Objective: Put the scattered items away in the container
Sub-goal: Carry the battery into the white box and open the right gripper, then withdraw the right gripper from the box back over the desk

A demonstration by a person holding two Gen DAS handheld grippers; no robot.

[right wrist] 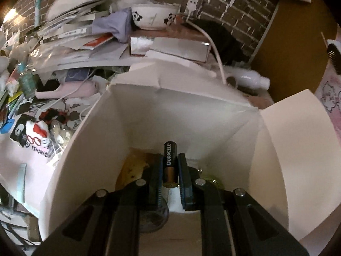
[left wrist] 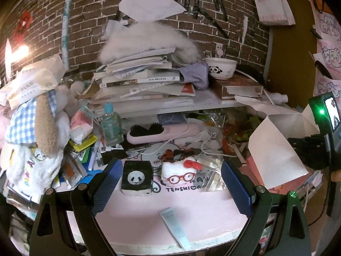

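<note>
The right gripper (right wrist: 170, 170) is clamped on a Duracell battery (right wrist: 169, 163), held lengthwise between its fingers just above the open white box (right wrist: 149, 115); only this view shows the box's inside, where yellowish items lie below the fingers. The left gripper (left wrist: 170, 183) is spread wide over the pink mat (left wrist: 149, 219), holding nothing. Below its fingers lies a pale blue tube (left wrist: 175, 227); between the fingertips sit a panda cube (left wrist: 137, 176) and a white plush with red glasses (left wrist: 181, 173), with the box's flaps (left wrist: 275, 147) farther right.
</note>
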